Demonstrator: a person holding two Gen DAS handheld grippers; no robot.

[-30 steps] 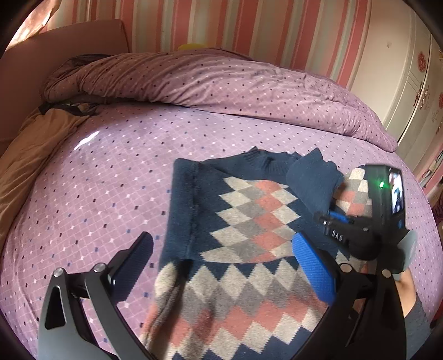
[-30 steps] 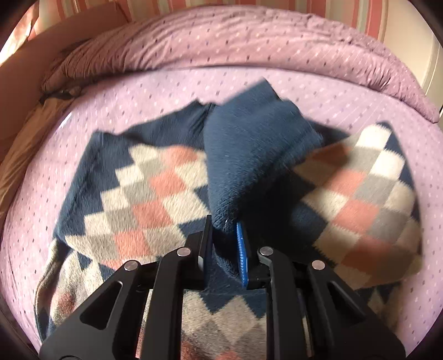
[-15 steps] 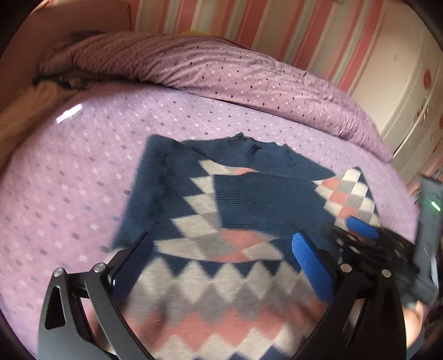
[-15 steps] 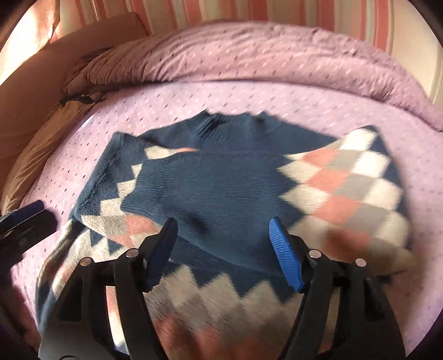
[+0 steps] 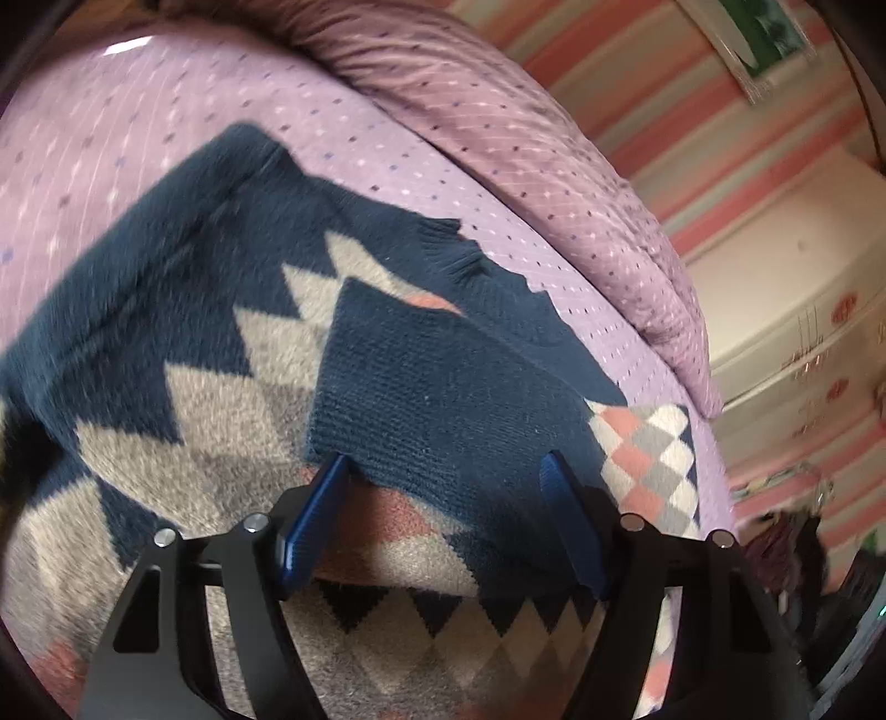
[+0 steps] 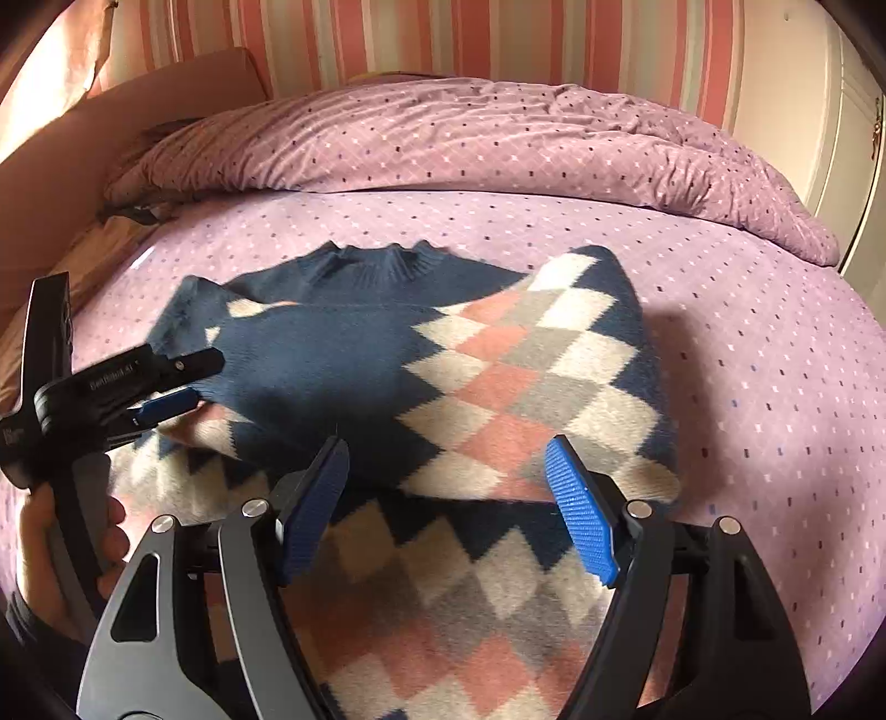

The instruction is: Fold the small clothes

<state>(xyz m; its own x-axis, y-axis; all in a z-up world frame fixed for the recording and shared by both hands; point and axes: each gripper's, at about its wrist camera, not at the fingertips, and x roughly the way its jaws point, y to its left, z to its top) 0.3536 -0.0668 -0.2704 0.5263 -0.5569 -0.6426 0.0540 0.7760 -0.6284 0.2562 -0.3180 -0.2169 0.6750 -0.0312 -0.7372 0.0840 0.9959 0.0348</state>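
A: Which step are we at? In the right wrist view, the right gripper [image 6: 446, 493] fills the bottom centre. Its jaws stand apart and have just been opening, with nothing between the blue pads [image 6: 578, 518].

B: I'd judge the right-sleeve fold is done. The argyle sweater [image 6: 498, 376] lies flat on the purple bedsheet [image 6: 747, 343] in mid-frame, and its navy sleeve [image 6: 332, 360] lies across the chest, cuff toward the left.

A: And the left gripper [image 6: 183, 382]?

B: It's at mid-left of that view, fingers pointing right toward the sleeve's cuff, with the person's hand [image 6: 39, 545] on its handle at lower left. In the left wrist view its fingers [image 5: 318, 512] straddle the cuff edge at bottom centre. The jaws have just been closing, yet they are apart, with the cuff between the tips. I can't tell if the pads touch the knit; it doesn't look pinched.

A: Next move?

B: Probably tidying that cuff, or going for the other sleeve at the sweater's left edge. Either needs a firm pinch on the knit.

A: Further back?

B: The collar [image 6: 376, 260], then the rumpled duvet [image 6: 498, 133] across the top, against the striped wall [image 6: 498, 39].
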